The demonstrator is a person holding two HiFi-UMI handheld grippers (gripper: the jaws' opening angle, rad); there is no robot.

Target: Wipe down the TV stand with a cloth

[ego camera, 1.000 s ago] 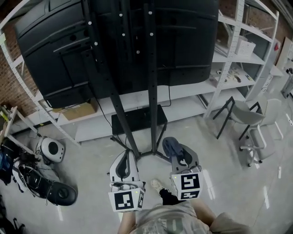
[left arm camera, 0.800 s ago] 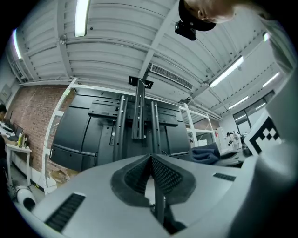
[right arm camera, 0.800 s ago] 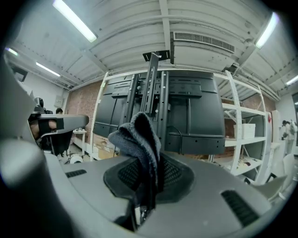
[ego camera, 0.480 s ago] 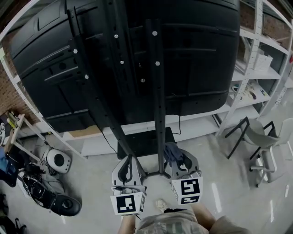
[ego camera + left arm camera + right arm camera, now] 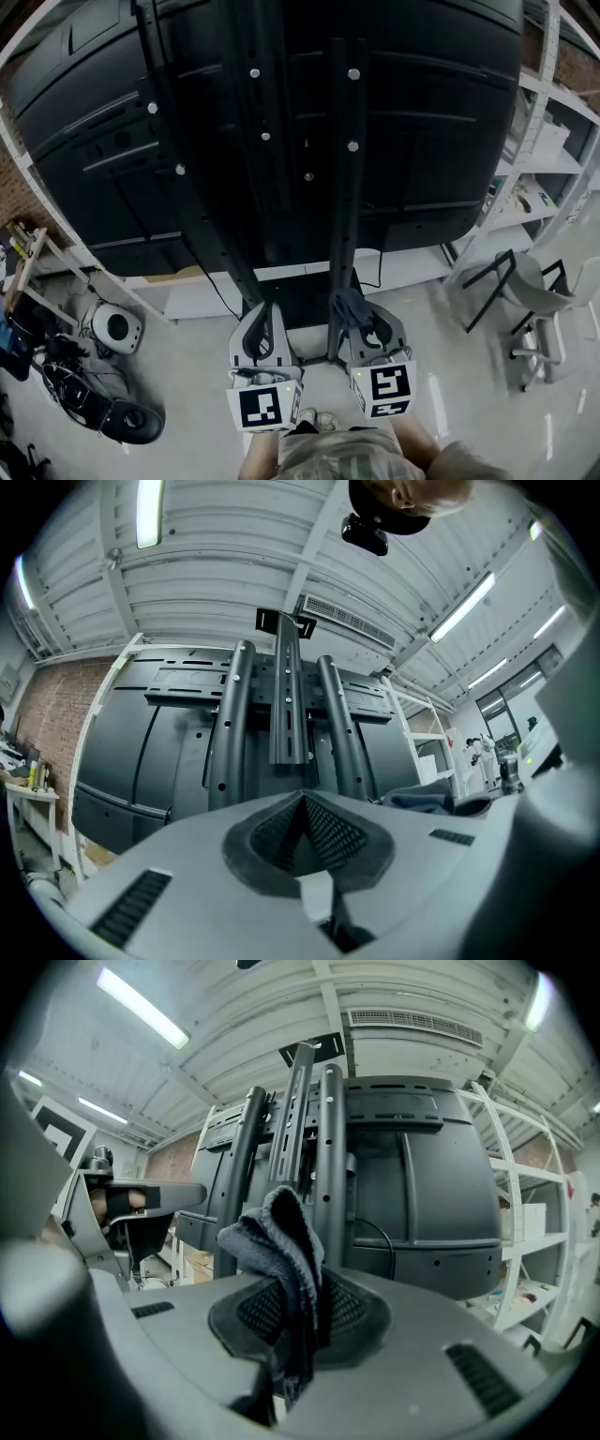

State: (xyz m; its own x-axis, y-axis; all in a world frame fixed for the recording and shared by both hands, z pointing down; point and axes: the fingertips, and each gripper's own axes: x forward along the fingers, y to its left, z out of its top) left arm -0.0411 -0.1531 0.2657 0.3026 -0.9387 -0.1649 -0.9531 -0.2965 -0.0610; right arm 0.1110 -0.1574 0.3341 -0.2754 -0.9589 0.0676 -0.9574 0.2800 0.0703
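The person stands right behind the big black TV, which is mounted on the TV stand, and holds both tools out low in front of them. The left hand-held gripper has its jaws pressed together with nothing between them; in the left gripper view the ribbed pads meet in a narrow wedge, and beyond them rise the stand's black perforated uprights.

The right hand-held gripper is clamped on the cloth, a dark grey-blue rag that bunches up above the jaw tips. In the right gripper view the cloth sticks up in a folded hump out of the closed jaws, with a tail hanging down between the pads. It sits just in front of one of the stand's uprights; I can't tell from here whether it touches the metal.

From the head view both grippers point at the foot of the stand, one on either side of the right-hand upright, close to a dark tray low on the frame. White shelving runs along the wall behind, a grey chair stands off to the right, and a round white device lies on the floor to the left.
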